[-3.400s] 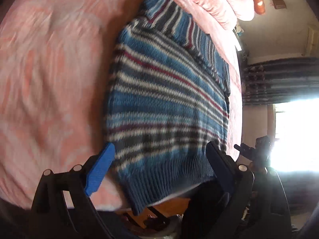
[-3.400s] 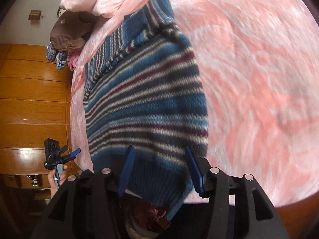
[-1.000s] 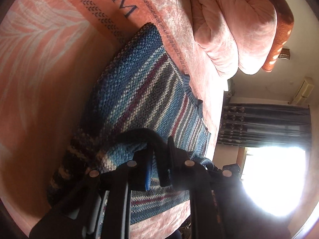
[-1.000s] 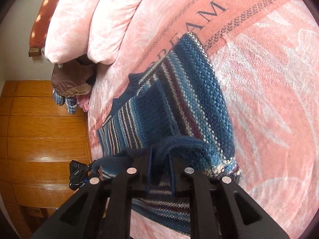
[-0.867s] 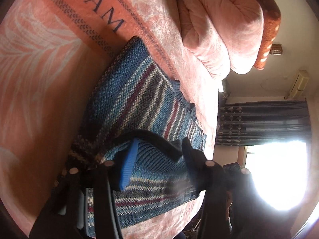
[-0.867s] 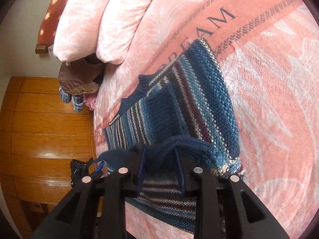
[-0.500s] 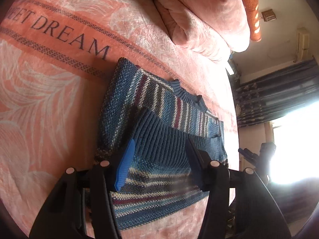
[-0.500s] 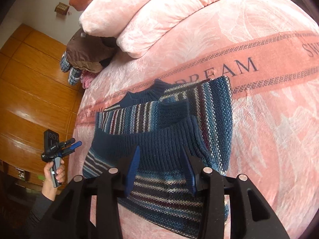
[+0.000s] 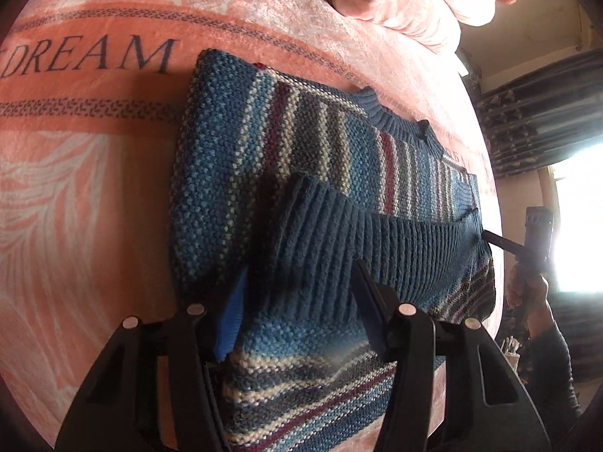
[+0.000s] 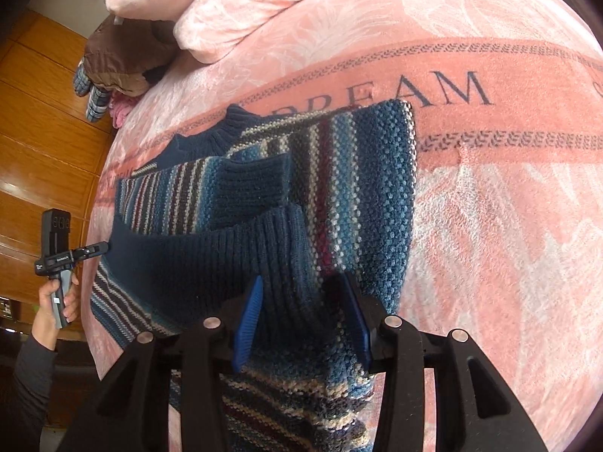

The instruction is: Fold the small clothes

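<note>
A blue striped knit sweater lies on the pink blanket, folded with its ribbed hem laid up over the chest, just below the collar. My left gripper hovers open over the folded lower part, holding nothing. In the right wrist view the same sweater shows a cuffed sleeve tucked above the hem. My right gripper is open too, with its blue pads apart above the hem's right corner. Each view shows the other gripper off the bed's side, held in a hand.
Pink pillows lie at the head of the bed. A brown garment pile with plaid cloth sits at the far left edge beside a wooden wardrobe. Dark curtains and a bright window stand past the other edge.
A second ago both grippers were shut on the hem, carrying it toward the collar. They have opened, dropped the hem onto the sweater, and pulled back.
</note>
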`<state>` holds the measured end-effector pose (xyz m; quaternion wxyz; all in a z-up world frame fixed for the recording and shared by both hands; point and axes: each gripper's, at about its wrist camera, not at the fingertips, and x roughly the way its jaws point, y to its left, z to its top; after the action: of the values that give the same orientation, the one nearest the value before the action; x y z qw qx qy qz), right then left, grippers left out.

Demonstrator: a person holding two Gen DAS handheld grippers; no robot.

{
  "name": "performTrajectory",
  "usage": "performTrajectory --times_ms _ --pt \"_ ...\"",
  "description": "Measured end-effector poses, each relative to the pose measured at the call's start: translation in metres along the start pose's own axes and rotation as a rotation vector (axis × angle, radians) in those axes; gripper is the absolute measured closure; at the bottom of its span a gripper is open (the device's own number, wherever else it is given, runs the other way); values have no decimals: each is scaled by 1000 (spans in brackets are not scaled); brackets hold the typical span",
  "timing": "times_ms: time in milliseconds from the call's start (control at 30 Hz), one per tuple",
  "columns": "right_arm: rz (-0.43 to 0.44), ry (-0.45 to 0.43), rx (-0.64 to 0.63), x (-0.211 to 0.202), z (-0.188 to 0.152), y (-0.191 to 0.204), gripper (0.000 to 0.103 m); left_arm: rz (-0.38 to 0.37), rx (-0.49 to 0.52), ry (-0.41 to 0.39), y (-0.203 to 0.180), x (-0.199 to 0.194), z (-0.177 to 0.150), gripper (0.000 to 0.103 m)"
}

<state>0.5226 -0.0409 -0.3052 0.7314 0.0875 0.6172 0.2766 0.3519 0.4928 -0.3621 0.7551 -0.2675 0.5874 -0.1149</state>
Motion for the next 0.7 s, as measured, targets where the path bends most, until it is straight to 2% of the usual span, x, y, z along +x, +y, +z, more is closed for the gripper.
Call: performTrajectory --times_ms 67,133,167,233,267,300,533,700 --pt "0 4 -11 0 -1 3 61 29 23 14 -2 4 -2 82" --pt "3 8 -38 -4 -3 9 64 26 20 9 -1 2 -4 90" --pt "5 7 -48 -6 -5 11 72 22 17 -3 -1 -1 -5 93" --pt "-16 2 -74 -12 -9 17 81 7 22 -33 -4 -10 -7 94" --pt "-27 -2 -82 -14 -11 19 89 -5 26 -50 -6 -15 -9 94" --pt "-30 -6 -92 -17 -13 21 92 -19 31 -65 -9 -20 -10 95" --pt "-70 -136 -198 -74 -17 56 94 -74 141 -209 -47 -74 -18 95" --pt "-98 -254 -258 -120 3 80 94 -88 208 -327 -76 -118 -2 96"
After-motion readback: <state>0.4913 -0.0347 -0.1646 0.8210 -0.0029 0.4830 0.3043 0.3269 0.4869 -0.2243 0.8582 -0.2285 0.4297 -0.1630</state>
